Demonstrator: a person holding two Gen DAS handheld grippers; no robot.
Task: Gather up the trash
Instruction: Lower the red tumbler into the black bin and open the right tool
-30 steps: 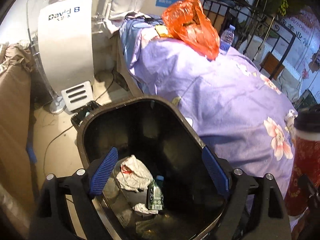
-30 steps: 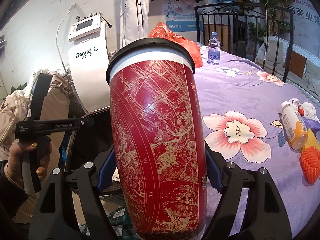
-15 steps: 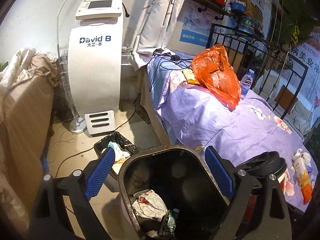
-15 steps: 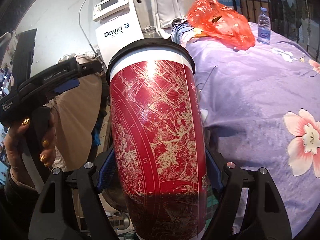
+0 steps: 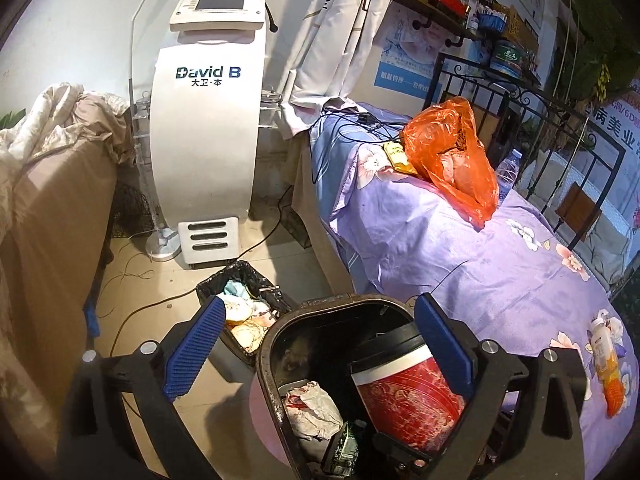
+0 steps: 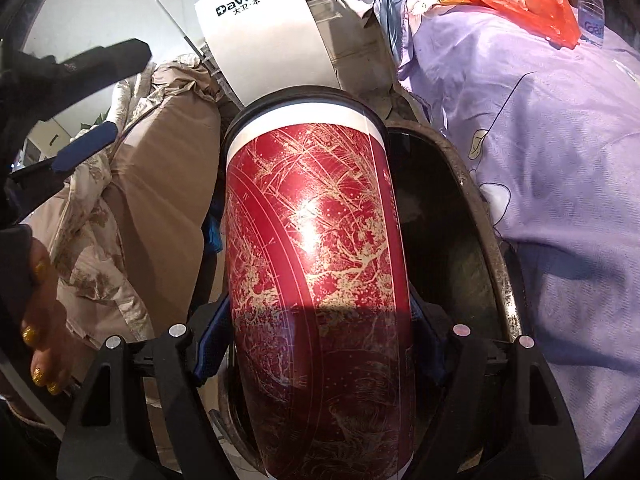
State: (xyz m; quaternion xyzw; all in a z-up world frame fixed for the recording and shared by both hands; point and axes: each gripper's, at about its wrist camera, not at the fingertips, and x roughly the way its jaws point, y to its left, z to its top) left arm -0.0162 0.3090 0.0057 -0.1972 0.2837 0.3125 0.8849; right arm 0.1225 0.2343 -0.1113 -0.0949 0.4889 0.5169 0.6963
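Note:
My right gripper [image 6: 320, 344] is shut on a tall red paper cup [image 6: 316, 248] with a black lid and holds it tilted over the mouth of a dark trash bin [image 6: 476, 216]. In the left wrist view the cup [image 5: 404, 396] sits inside the bin's [image 5: 272, 340] opening, above crumpled paper [image 5: 316, 408] and a small green carton [image 5: 344, 444]. My left gripper [image 5: 320, 344] is open and empty, raised above the bin's near rim.
A purple flowered bed [image 5: 480, 264] lies right of the bin, with an orange plastic bag [image 5: 452, 164], a water bottle [image 5: 506, 172] and a small orange bottle [image 5: 606, 364]. A white David B machine [image 5: 208, 152] and a small lined bin [image 5: 240, 296] stand on the floor. A beige couch [image 5: 44, 208] is at left.
My right gripper has carried the cup from over the bed to the bin and tipped it into the opening. My left gripper has pulled up and back from the bin.

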